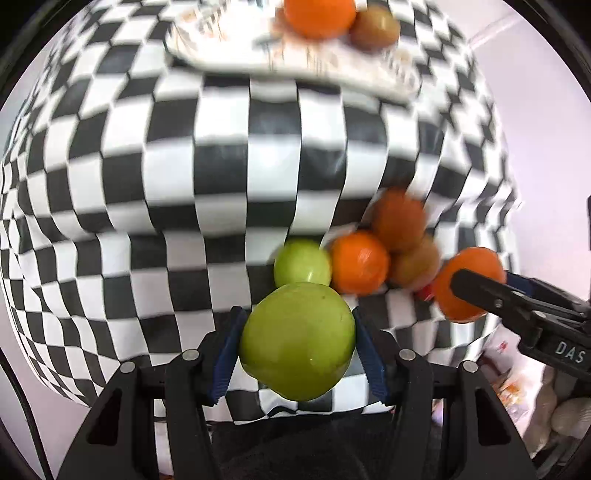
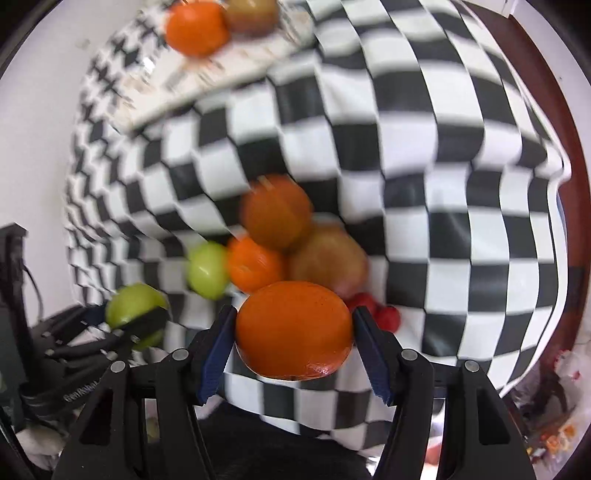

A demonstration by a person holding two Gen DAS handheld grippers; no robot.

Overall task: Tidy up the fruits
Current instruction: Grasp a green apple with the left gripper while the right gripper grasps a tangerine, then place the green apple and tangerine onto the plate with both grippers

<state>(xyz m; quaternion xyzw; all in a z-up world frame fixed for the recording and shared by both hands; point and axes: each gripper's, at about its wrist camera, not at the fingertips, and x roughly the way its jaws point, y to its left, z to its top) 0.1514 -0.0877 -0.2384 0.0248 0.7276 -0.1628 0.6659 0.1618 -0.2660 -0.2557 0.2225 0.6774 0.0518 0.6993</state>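
My left gripper (image 1: 297, 350) is shut on a green apple (image 1: 297, 341) and holds it above the checkered cloth. My right gripper (image 2: 293, 332) is shut on an orange (image 2: 293, 330); it also shows in the left wrist view (image 1: 467, 282). A cluster of fruit lies on the cloth: a second green apple (image 1: 302, 262), an orange (image 1: 359, 261), a darker orange (image 1: 399, 219) and a brownish fruit (image 1: 415, 264). Small red fruits (image 2: 388, 317) lie beside the cluster. A plate (image 1: 221, 40) at the far side holds an orange (image 1: 319, 16) and a brown fruit (image 1: 375, 27).
The black-and-white checkered tablecloth (image 1: 184, 166) covers the table. Its right edge (image 2: 561, 184) drops off beside a dark red-brown surface. Clutter and bags (image 2: 554, 424) lie at the lower right below the table.
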